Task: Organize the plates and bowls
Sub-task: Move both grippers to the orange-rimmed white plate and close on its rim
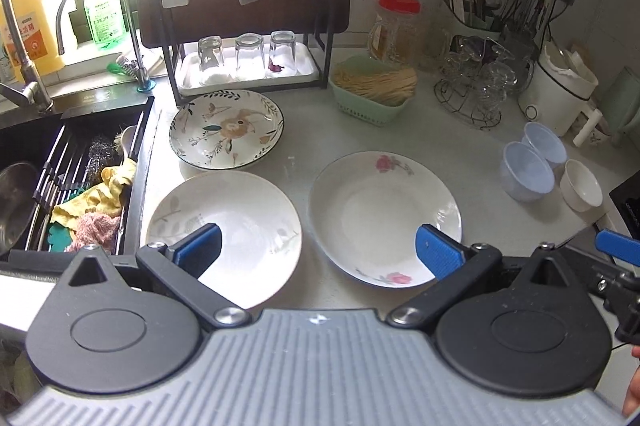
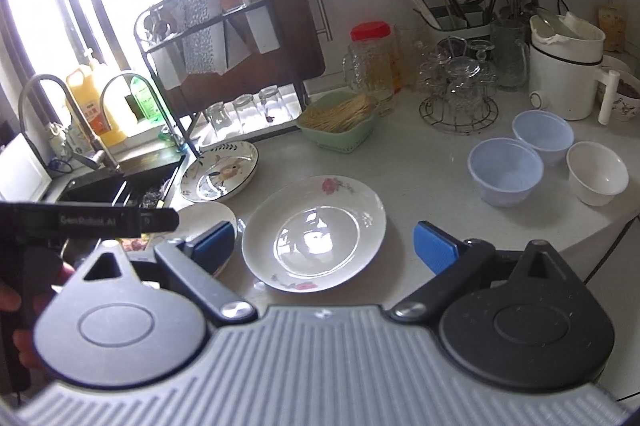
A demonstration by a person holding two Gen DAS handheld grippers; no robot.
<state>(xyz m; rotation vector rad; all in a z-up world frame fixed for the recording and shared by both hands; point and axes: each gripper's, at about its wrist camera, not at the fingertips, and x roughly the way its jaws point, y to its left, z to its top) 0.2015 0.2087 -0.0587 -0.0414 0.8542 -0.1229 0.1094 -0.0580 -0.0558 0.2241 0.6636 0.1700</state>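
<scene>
Three plates lie on the pale counter. A rose-patterned white plate [image 1: 384, 218] [image 2: 316, 232] sits in the middle, a faint-leaf white plate [image 1: 226, 226] [image 2: 208, 216] to its left, and a floral plate with a dark rim [image 1: 226, 128] [image 2: 220, 170] behind that. Two pale blue bowls [image 1: 528, 176] [image 2: 506, 176] and a small white bowl [image 1: 580, 186] [image 2: 598, 178] stand at the right. My left gripper [image 1: 320, 250] hangs open above the gap between the two near plates, holding nothing. My right gripper [image 2: 326, 246] is open over the rose plate, also holding nothing.
A black sink [image 1: 60, 186] with cloths and a rack lies at the left. Behind stand a dish rack with upturned glasses [image 1: 248, 58], a green basket of sticks [image 1: 374, 88], a red-lidded jar [image 1: 396, 26], a wire stand of glasses [image 1: 480, 82] and a white appliance [image 1: 560, 90].
</scene>
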